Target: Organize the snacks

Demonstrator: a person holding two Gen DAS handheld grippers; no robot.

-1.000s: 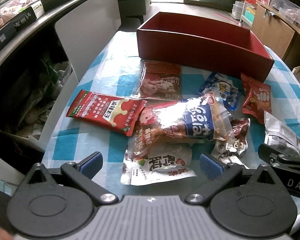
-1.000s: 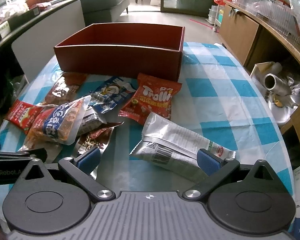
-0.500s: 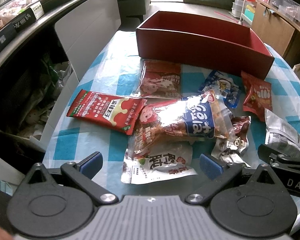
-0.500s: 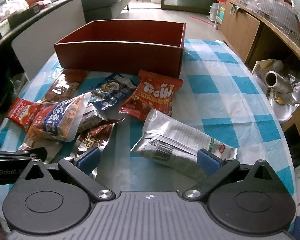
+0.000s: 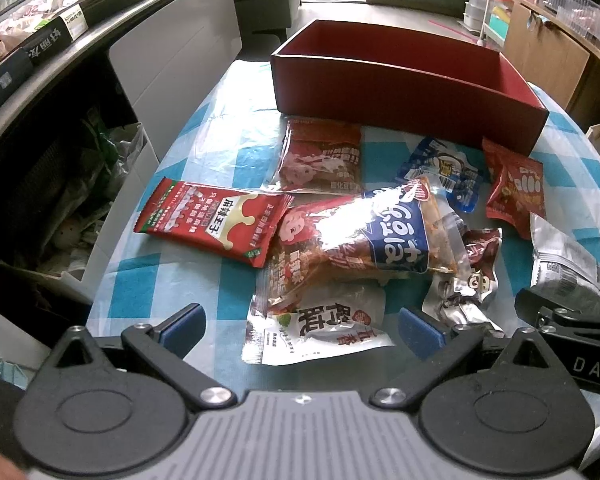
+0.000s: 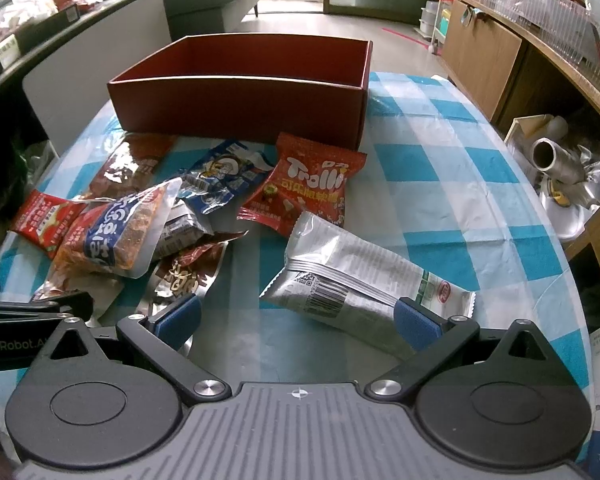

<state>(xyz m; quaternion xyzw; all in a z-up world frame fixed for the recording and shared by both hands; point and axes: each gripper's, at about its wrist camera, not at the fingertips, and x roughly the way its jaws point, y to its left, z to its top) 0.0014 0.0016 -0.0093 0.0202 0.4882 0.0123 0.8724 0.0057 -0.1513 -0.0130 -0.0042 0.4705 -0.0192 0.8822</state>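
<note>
Both grippers, left (image 5: pixel 300 326) and right (image 6: pixel 298 314), gaped wide, holding nothing. Snacks (image 5: pixel 356 236) lay on the desk (image 6: pixel 440 168) before the box (image 6: pixel 240 96), seemingly empty.

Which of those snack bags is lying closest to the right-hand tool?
The silver packet, lying barcode-side up right before the right gripper; its open jaws flank its near end. The other bags sit farther away or leftward.

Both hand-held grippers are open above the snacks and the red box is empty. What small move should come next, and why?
Probably lower the right hand-held gripper onto the silver packet and close. Its jaws are open, with the packet lying between them, apart from the pile. The red box holds nothing yet, and the left hand-held gripper faces overlapping packets, a harder grasp.
</note>
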